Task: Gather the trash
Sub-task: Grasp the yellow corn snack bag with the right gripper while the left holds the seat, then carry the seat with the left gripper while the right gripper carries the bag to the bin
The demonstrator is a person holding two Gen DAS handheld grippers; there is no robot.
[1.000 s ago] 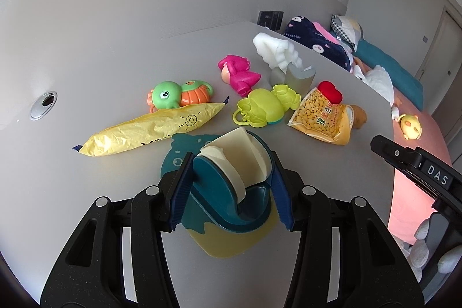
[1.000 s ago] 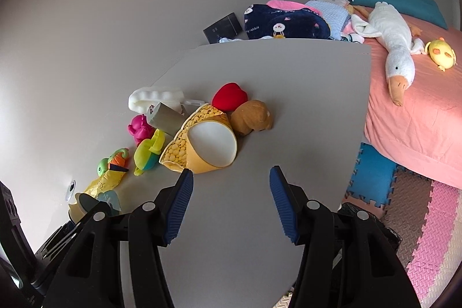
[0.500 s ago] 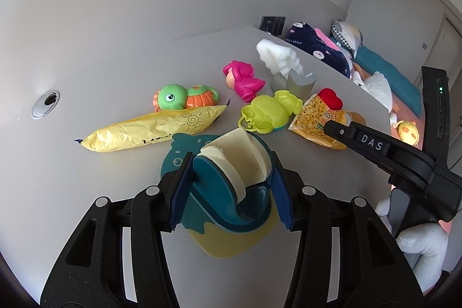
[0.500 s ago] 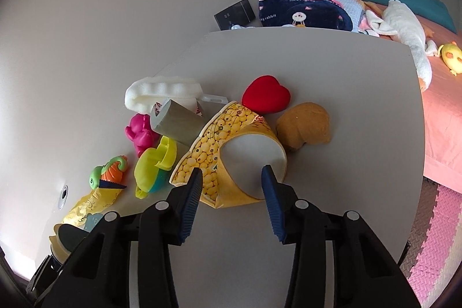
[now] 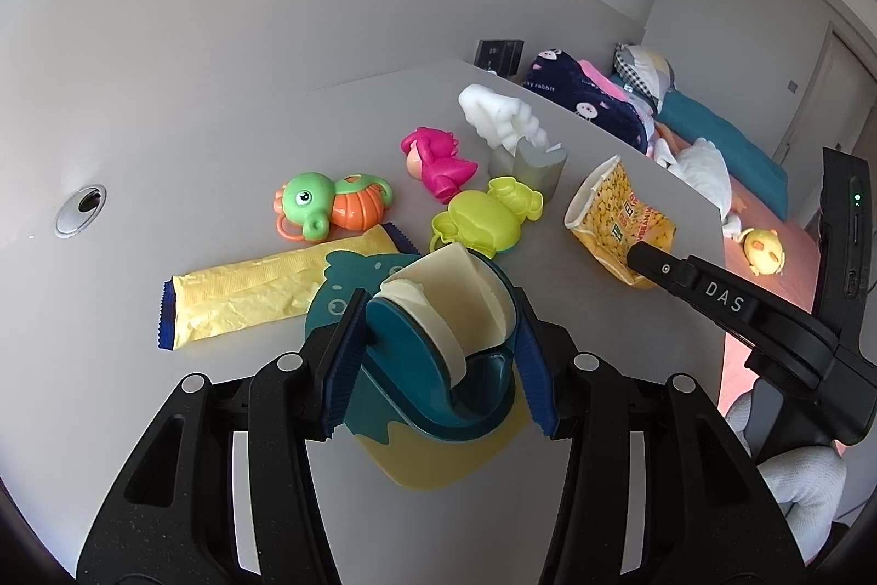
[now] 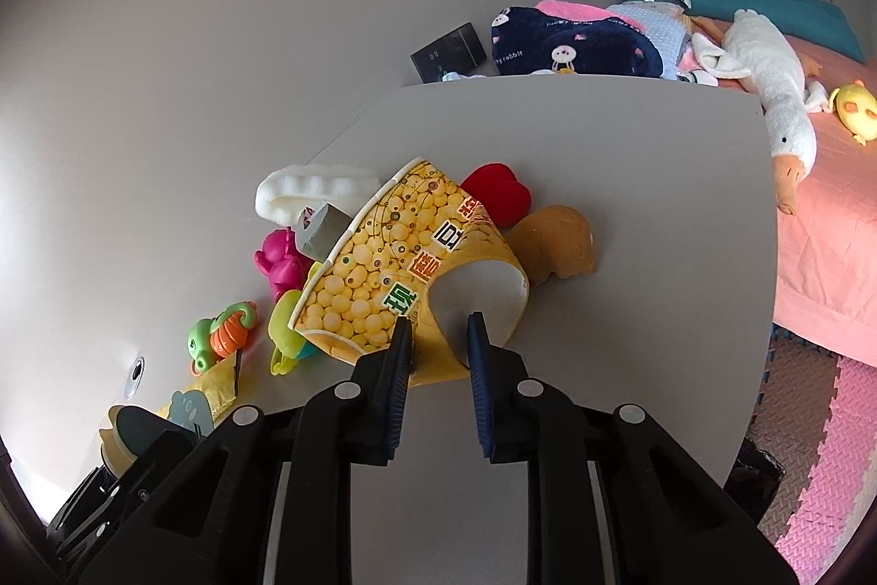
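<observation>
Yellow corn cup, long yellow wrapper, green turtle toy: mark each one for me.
yellow corn cup [image 6: 383,267], right wrist view, on its printed side wall.
long yellow wrapper [image 5: 246,294], left wrist view, on its middle.
green turtle toy [image 5: 304,201], left wrist view, on its head.

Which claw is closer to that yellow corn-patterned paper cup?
The right claw: it has just closed on the rim of the yellow corn-patterned paper cup. The left claw is off to the side, clamped on a teal bin.
</observation>
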